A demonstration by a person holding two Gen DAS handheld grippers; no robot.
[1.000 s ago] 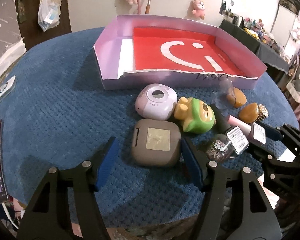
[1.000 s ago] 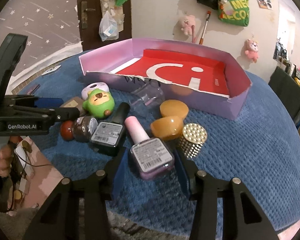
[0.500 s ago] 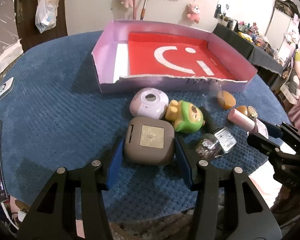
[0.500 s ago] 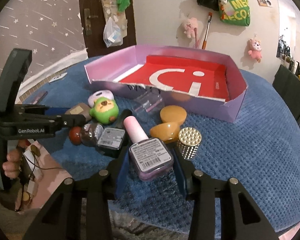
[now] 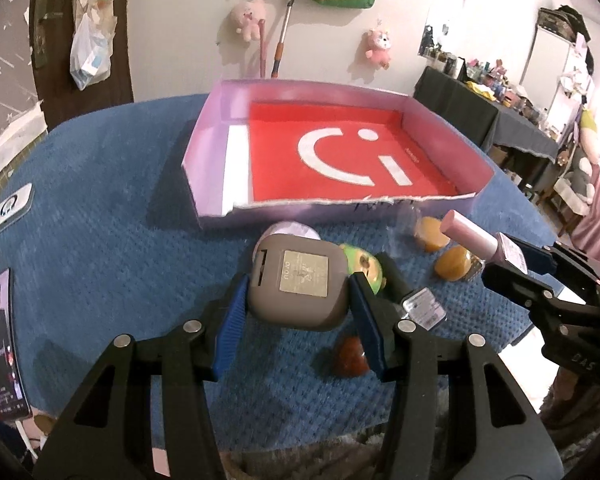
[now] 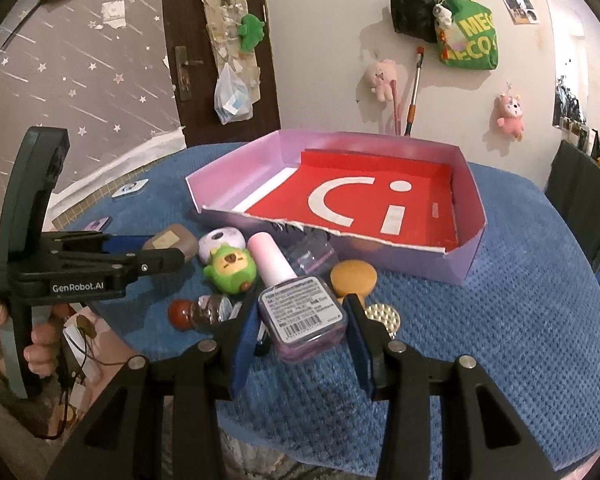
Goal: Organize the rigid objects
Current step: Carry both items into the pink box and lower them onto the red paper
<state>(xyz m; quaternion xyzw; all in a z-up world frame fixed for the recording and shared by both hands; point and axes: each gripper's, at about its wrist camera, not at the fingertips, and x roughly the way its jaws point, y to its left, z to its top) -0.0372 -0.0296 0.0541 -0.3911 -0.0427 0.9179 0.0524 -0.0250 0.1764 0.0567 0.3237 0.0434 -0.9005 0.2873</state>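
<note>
On the far left of the blue-covered surface (image 5: 100, 208) lie a small white card (image 5: 11, 209) and, nearer, a photo card (image 5: 5, 348), both well apart from the work.

The left gripper (image 5: 298, 312) has its blue pads pressed against the two sides of a taupe rounded case (image 5: 300, 285), label side up. The case looks clear of the cloth and tilted toward the camera, so I judge it is being carried rather than resting. Gripping it across its flat sides keeps it from swivelling on the way to the box. Just behind it sit a lilac round compact (image 6: 220, 240) and a green animal figure (image 6: 230, 270), and near the gripper's right finger lie a glitter bottle with a red-brown cap (image 6: 198, 312) and a dark labelled bottle (image 5: 414, 300).

The pink-sided box with the red floor (image 5: 204, 168) stands beyond the clutter, open and with nothing in it, its torn near wall low enough to pass things over. It is plainly the place the rigid things should go.

Further right, the right gripper (image 6: 304, 330) is closed on a pink-capped nail polish bottle (image 6: 300, 308), held by its glass body with the cap pointing toward the box. Two amber pieces (image 5: 440, 252), a clear cup (image 6: 312, 252) and a studded gold cap (image 6: 382, 316) remain on the cloth beside it.
</note>
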